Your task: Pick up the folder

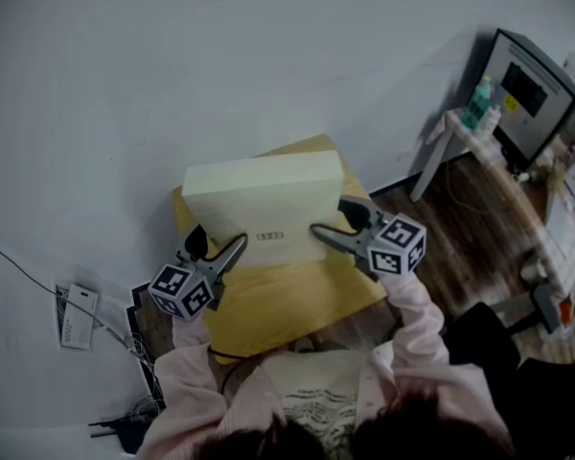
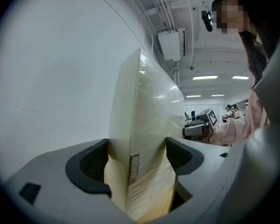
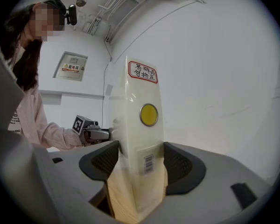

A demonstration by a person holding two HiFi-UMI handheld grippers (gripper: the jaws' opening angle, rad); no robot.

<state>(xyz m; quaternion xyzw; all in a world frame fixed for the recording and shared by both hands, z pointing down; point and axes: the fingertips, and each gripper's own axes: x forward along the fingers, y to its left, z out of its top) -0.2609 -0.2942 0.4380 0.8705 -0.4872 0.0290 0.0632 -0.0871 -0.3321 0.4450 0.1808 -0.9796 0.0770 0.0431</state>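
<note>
The folder (image 1: 264, 199) is a thick cream box file with a small label on its near edge. It hangs above a yellow table (image 1: 287, 300), held from both ends. My left gripper (image 1: 225, 255) is shut on its left end and my right gripper (image 1: 331, 230) on its right end. In the left gripper view the folder (image 2: 144, 120) stands upright between the dark pads of the left gripper (image 2: 137, 160). In the right gripper view the folder (image 3: 140, 134) shows a yellow dot, a red-framed sticker and a barcode, with both pads of the right gripper (image 3: 141, 164) pressed on it.
A white wall stands close behind the folder. A wooden floor (image 1: 470, 247) lies to the right, with a white stand (image 1: 441, 151) and a dark monitor (image 1: 527, 94) beyond it. Cables and a paper card (image 1: 77, 316) lie at the lower left.
</note>
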